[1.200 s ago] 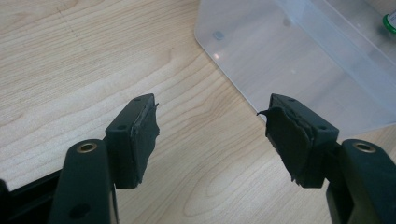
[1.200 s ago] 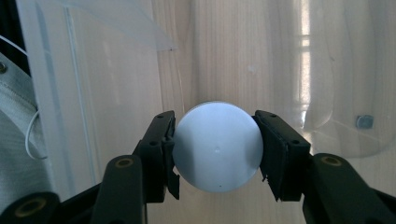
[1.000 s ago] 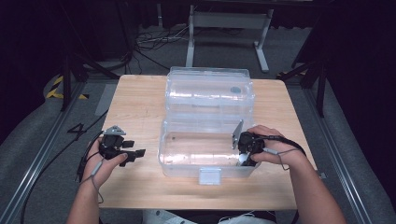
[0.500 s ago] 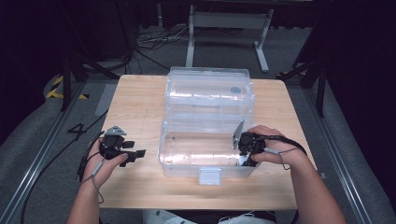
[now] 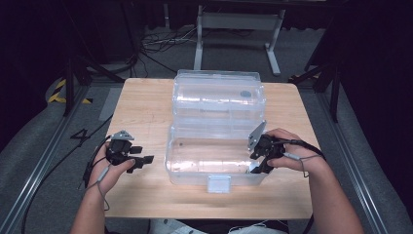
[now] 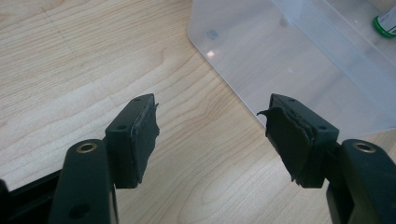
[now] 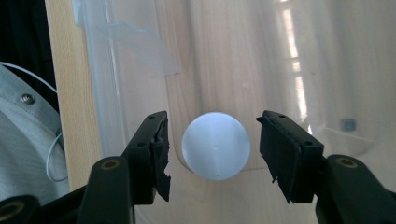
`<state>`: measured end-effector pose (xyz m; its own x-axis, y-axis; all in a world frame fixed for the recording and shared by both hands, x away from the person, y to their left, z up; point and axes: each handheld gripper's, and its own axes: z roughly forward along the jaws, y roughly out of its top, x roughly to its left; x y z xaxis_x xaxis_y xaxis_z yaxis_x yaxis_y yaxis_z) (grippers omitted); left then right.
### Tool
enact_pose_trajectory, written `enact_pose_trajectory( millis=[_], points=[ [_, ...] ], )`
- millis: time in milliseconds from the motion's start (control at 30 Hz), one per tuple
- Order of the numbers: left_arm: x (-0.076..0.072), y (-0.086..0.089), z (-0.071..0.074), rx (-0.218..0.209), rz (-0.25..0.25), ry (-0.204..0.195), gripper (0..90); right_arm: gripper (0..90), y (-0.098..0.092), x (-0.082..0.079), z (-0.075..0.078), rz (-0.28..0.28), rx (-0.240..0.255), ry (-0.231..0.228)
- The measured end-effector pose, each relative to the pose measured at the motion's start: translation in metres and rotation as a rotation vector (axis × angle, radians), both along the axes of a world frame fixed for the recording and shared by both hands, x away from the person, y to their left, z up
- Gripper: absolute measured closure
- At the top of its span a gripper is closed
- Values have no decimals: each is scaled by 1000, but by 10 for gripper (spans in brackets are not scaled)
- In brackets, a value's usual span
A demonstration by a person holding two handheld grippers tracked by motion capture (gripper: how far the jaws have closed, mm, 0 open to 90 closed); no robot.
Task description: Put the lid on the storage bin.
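Two claws, both open and empty; the right claw (image 7: 212, 149) has just been opening, a white round-topped cylinder (image 7: 215, 145) loose between its jaws inside the clear box (image 5: 195, 168) at the worktop's (image 5: 141, 107) near edge, apparently just released; next, lift clear; left claw (image 6: 210, 135) hovers beside the box.

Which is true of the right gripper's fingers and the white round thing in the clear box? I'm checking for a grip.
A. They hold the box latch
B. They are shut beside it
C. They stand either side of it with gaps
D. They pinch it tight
C: in the right gripper view the right gripper has its fingers apart, gaps showing on both sides of the white round thing inside the clear box; they have just been opening.
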<state>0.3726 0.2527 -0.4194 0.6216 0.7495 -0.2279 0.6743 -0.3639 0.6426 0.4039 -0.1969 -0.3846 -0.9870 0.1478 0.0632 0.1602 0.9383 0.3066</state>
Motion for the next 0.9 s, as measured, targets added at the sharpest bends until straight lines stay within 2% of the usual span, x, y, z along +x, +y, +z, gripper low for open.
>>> enact_pose_trajectory(
  millis=[200,267,333,400,433,500,667,800,900],
  points=[
    [3,-8,3,-8,-22,-8,348,445,-13,-2,13,-57,64,-40],
    [3,-11,4,-8,-34,-8,348,447,-18,-1,18,-71,106,-64],
    [4,-14,6,-5,-45,-12,348,446,-22,-2,23,-103,143,-71],
    [3,-17,9,-18,-56,-21,348,445,-26,-2,28,-114,184,-90],
    [3,-17,9,-18,-56,-21,349,445,-26,-2,28,-114,184,-90],
    [2,-19,12,-27,-61,-27,348,446,-29,-2,33,-136,220,-99],
    [-4,-26,22,-44,-89,-62,349,449,-34,-1,38,-171,251,-111],
    [-11,-35,34,-54,-134,-100,349,452,-37,-1,41,-190,273,-119],
    [-14,-40,39,-58,-157,-114,350,459,-39,-1,44,-203,296,-127]
  ],
)
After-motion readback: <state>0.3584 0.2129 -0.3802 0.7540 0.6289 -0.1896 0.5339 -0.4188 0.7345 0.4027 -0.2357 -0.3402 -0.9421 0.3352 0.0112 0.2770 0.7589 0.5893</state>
